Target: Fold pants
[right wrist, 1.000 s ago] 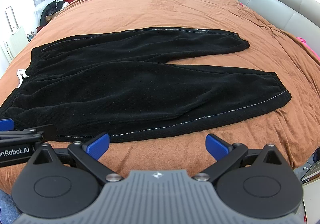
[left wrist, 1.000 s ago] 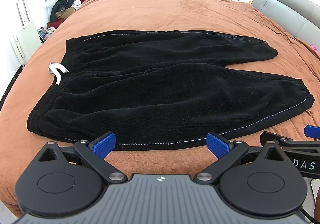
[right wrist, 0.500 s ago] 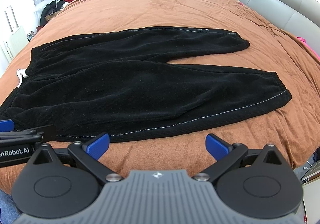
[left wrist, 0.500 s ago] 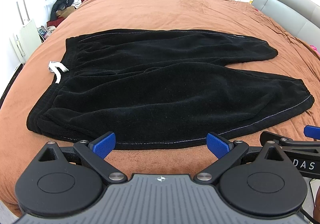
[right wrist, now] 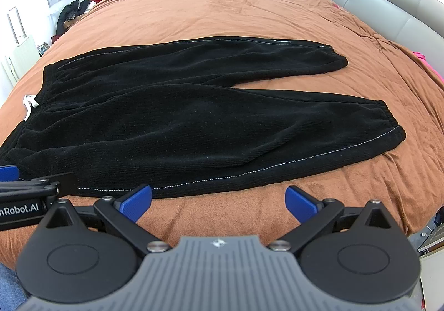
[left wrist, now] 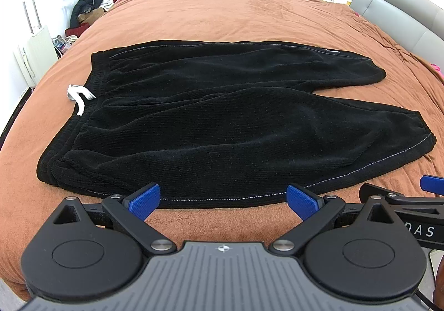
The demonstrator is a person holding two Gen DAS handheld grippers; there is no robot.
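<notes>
From my left wrist view, a white drawstring (left wrist: 79, 94) pokes out at nine o'clock, at the waistband end of the black pants (left wrist: 222, 122). The pants lie flat on the brown bedspread (left wrist: 236, 14), waistband at the left, both legs running toward three o'clock, the far leg splaying away from the near one. My left gripper (left wrist: 223, 200) hangs just short of the near seam at six o'clock, its blue fingers (left wrist: 145, 200) spread wide and holding nothing. Further right, my right gripper (right wrist: 219, 200) hovers over bare bedspread beside the same near hem, fingers wide apart and empty too. The grey headboard (right wrist: 388, 5) sits at two o'clock.
</notes>
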